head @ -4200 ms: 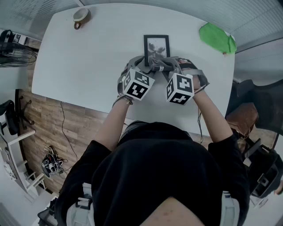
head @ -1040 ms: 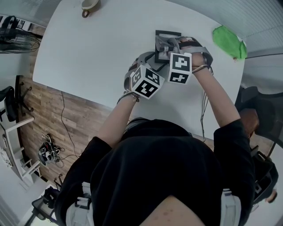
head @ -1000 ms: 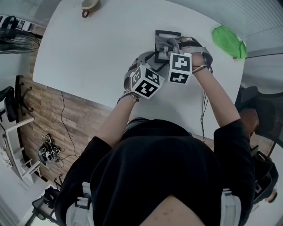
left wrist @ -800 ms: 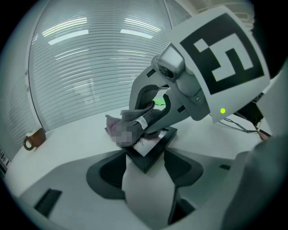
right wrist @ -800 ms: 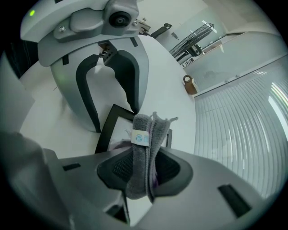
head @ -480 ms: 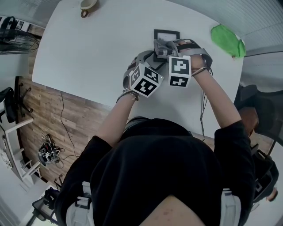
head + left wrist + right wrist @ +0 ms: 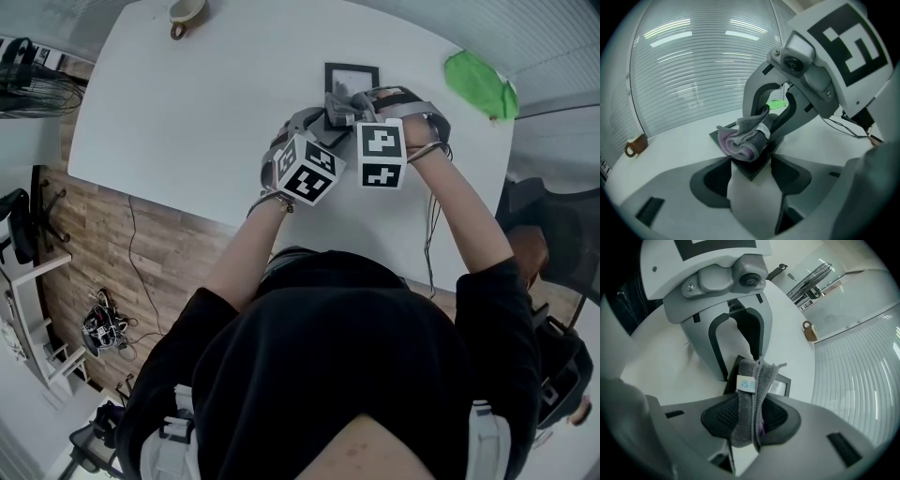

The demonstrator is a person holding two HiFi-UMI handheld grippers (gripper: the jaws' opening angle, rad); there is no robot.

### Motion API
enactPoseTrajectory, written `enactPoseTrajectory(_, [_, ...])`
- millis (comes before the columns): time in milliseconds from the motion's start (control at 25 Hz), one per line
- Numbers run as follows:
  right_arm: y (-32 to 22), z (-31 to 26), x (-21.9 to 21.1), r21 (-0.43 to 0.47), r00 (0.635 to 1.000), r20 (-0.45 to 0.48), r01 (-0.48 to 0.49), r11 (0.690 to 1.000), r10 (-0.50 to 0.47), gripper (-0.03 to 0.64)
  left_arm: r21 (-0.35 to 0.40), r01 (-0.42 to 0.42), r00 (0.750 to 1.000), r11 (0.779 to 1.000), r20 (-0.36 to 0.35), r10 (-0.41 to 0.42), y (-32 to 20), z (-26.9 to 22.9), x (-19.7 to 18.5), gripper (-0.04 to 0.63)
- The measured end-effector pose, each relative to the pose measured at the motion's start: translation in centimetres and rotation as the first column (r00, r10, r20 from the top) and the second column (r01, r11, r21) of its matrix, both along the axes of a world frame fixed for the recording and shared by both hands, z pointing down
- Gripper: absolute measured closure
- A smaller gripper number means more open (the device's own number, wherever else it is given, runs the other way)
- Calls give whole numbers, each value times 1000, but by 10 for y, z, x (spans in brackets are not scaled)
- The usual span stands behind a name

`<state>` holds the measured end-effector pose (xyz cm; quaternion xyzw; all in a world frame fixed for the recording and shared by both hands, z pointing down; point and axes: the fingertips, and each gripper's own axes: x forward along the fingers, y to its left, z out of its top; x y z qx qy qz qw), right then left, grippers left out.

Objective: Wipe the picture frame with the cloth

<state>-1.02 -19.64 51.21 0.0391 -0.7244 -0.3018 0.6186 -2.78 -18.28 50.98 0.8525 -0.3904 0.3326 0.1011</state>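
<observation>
- L tool (image 7: 751,162) pinches a corner of the picture frame (image 7: 751,171), which lies on the table (image 7: 206,103).
- R tool (image 7: 751,420) clamps grey cloth (image 7: 753,390), pressed onto frame.

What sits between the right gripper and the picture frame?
The grey cloth: the right gripper clamps it, and its bunched end rests on the picture frame, clearest in the left gripper view.
</observation>
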Motion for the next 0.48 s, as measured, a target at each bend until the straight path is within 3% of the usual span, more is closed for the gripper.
enactPoseTrajectory(480, [22,-2,2,-124,994,-52,93,988,-100,508,0,0,1000,1000,0,0,1,0,-1,318])
